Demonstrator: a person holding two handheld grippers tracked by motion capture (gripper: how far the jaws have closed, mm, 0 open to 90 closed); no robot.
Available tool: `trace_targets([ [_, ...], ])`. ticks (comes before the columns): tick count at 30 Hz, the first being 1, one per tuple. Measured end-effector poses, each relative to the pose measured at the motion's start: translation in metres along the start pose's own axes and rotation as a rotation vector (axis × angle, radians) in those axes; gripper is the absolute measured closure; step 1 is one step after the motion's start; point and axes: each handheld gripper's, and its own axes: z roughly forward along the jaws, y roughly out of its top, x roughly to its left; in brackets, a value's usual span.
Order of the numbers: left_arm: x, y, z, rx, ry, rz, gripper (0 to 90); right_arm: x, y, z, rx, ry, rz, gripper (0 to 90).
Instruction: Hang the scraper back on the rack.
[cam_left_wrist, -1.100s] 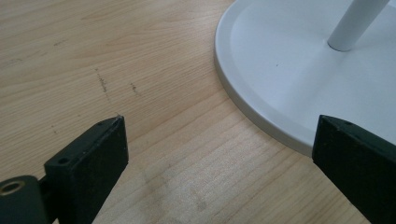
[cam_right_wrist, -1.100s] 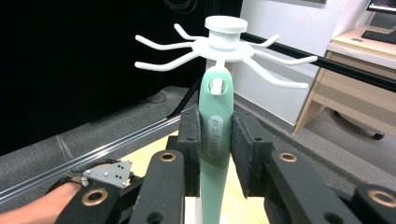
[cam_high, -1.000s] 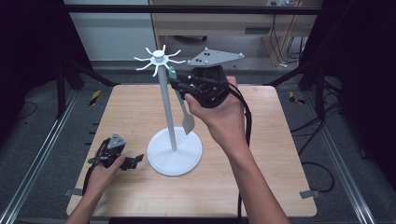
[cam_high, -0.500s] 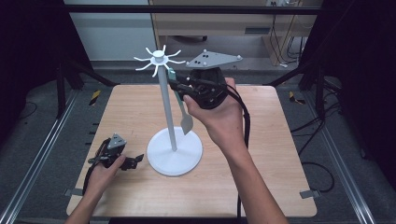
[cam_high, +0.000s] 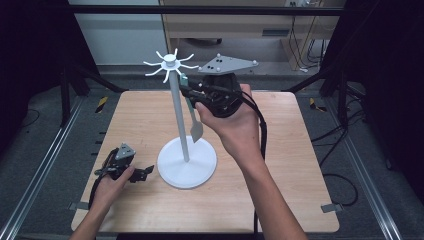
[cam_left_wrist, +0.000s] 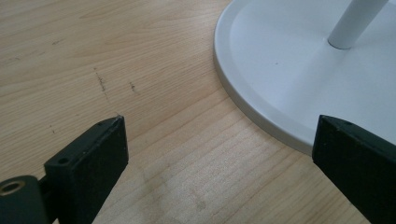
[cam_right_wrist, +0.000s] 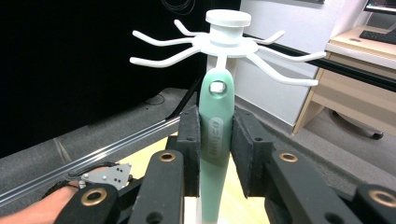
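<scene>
A white stand (cam_high: 178, 110) with a round base (cam_high: 187, 162) and a ring of hooks (cam_high: 170, 62) rises from the middle of the wooden table. My right gripper (cam_high: 192, 92) is raised beside the pole, shut on the mint-green handle of a utensil (cam_high: 196, 127) that hangs blade down. In the right gripper view the pads clamp the handle (cam_right_wrist: 215, 93) from both sides, and its hole sits at the tip of one hook (cam_right_wrist: 229, 39). My left gripper (cam_high: 145, 171) rests on the table, open, its jaws next to the base rim (cam_left_wrist: 280, 70) with nothing between them.
The wooden table (cam_high: 280, 190) has bare surface right of the stand and along the front. A black metal frame (cam_high: 50, 165) runs around the table. A desk (cam_right_wrist: 355, 70) stands behind the stand. The right gripper's cable (cam_high: 262, 135) trails along the forearm.
</scene>
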Motion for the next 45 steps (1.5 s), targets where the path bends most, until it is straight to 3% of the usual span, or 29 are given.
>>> trace_targets([
  [16,0.000,0.000,0.000,0.004,0.001,0.001,3.2,-0.001,-0.004,-0.010,0.005,0.008,-0.002,70.1],
  [33,0.000,-0.001,0.001,0.006,0.004,0.002,3.3,-0.024,-0.025,-0.026,0.091,-0.106,0.020,68.7],
  [45,0.000,-0.001,0.001,0.003,0.005,0.002,3.2,-0.036,-0.039,-0.029,0.115,-0.161,0.046,58.3],
])
